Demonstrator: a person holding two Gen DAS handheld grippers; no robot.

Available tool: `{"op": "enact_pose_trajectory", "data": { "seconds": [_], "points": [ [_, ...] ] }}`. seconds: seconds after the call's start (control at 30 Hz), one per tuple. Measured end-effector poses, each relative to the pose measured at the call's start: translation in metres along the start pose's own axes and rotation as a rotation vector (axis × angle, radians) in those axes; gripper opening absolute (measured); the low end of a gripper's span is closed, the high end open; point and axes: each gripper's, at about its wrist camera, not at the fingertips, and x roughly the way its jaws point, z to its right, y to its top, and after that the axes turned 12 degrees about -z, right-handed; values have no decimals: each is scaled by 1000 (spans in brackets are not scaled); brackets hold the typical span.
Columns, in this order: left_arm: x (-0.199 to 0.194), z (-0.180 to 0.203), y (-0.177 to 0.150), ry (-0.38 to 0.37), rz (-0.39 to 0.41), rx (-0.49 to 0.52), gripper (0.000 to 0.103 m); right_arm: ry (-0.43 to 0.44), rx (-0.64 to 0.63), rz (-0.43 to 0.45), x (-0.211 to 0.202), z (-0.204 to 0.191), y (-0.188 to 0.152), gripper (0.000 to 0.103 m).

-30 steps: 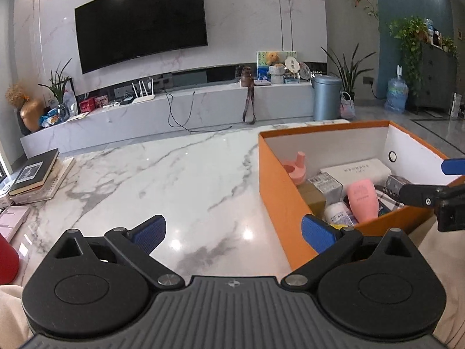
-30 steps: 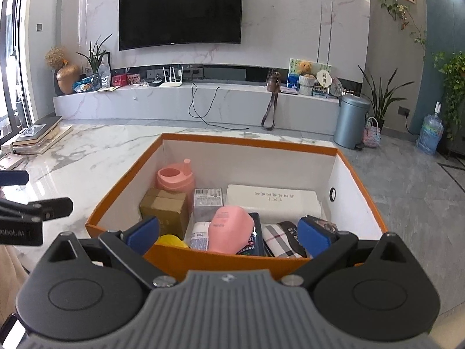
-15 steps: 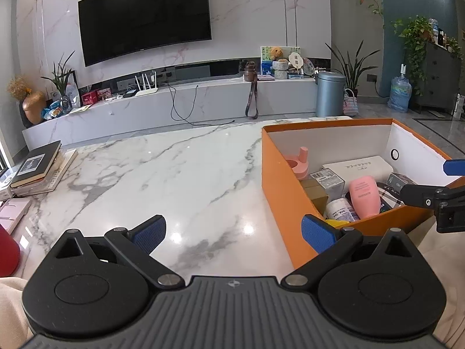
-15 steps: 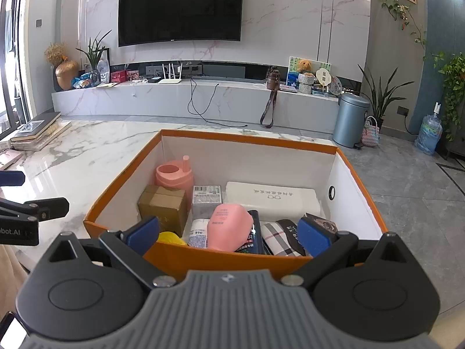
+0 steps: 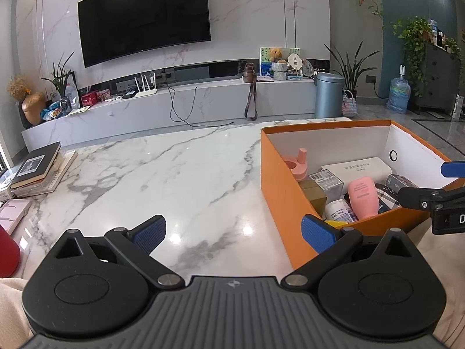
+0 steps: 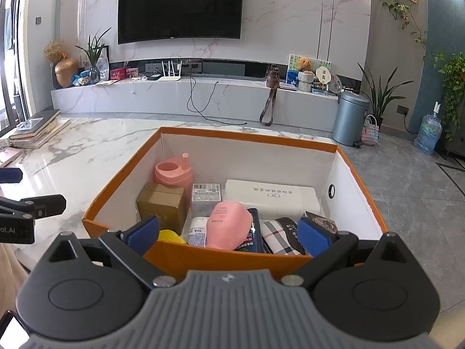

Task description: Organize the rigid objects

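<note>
An orange box (image 6: 232,257) with white inner walls is set on the marble surface (image 5: 174,180), packed with a pink bottle (image 6: 228,226), a brown carton (image 6: 161,206) and a white case (image 6: 270,196). It is seen just ahead of the right hand-held gripper (image 6: 228,235) and right of the left hand-held gripper (image 5: 232,231); both are spread open, empty. A yellow item (image 6: 170,236) is mostly hidden.

A marble table (image 5: 180,180) carries a stack of books (image 5: 37,171) at its far left edge, a pink case (image 5: 13,213) beside them and a red object (image 5: 7,250) at the near left. Behind, a black television (image 6: 180,5) hangs above a long white console (image 6: 174,96) bearing a white router (image 6: 170,77) and a gold vase (image 6: 65,71). A grey bin (image 6: 350,119) stands on the floor, with a water jug (image 6: 428,133) further right.
</note>
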Motion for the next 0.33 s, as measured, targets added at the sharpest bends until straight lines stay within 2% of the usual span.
{"op": "enact_pose_trajectory", "data": {
  "seconds": [0.33],
  "points": [
    [-2, 3, 2, 3, 10, 1, 103, 0, 0, -2, 0, 0, 0, 100]
  ]
}}
